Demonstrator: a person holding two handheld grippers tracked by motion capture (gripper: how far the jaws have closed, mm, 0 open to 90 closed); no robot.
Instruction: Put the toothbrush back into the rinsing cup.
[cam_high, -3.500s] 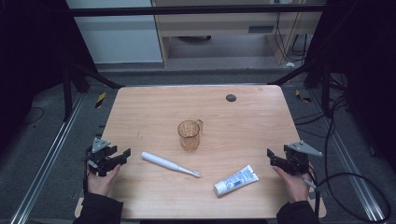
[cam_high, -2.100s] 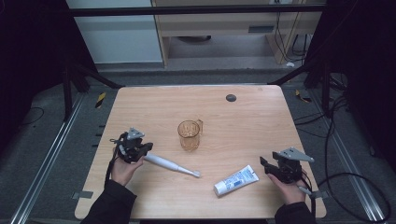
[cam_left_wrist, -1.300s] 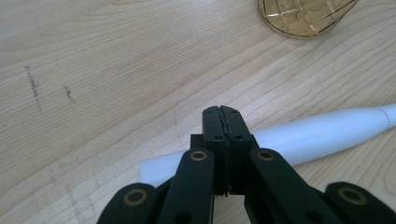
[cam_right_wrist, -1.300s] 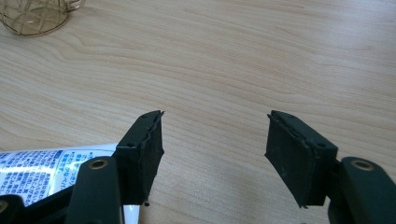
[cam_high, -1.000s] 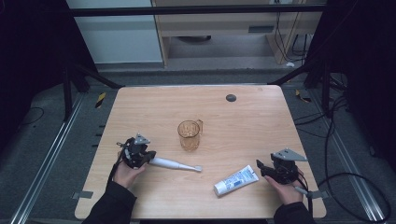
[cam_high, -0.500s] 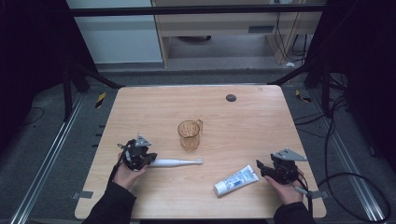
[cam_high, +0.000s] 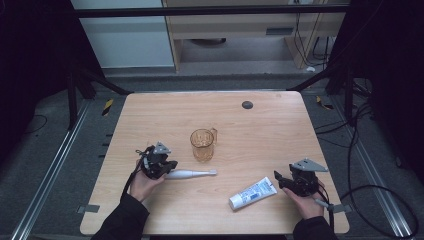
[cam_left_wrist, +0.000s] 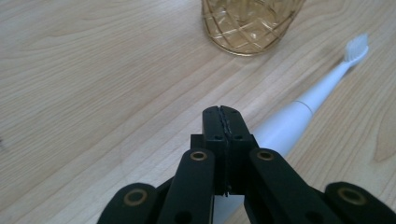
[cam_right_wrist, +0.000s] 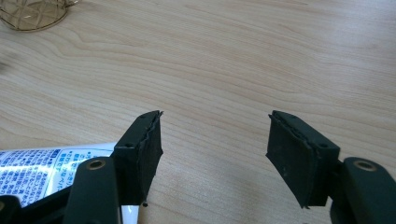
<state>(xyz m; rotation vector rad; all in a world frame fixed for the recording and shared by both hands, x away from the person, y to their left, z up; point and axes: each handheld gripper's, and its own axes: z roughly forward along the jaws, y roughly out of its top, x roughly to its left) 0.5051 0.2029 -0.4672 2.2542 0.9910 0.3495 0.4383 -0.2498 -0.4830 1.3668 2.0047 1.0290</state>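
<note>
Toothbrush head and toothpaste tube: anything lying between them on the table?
Nothing; in the high view bare wood separates the toothbrush head from the toothpaste tube.

The high view looks forward and down from above the person's side of the desk (cam_high: 150, 110), far enough back to take in the whole top and the floor around it. The left gripper view sits low and close over the wood, looking along the left gripper (cam_left_wrist: 221, 122) toward the toothbrush (cam_left_wrist: 303, 109) and the base of the glass mug (cam_left_wrist: 247, 23). The right gripper view rides just as low, looking along the right gripper (cam_right_wrist: 215, 140) across the bare wood, with the tube (cam_right_wrist: 51, 165) at its lower left. The high view shares the mug (cam_high: 202, 145), toothbrush (cam_high: 192, 173) and tube (cam_high: 252, 192) with them.
</note>
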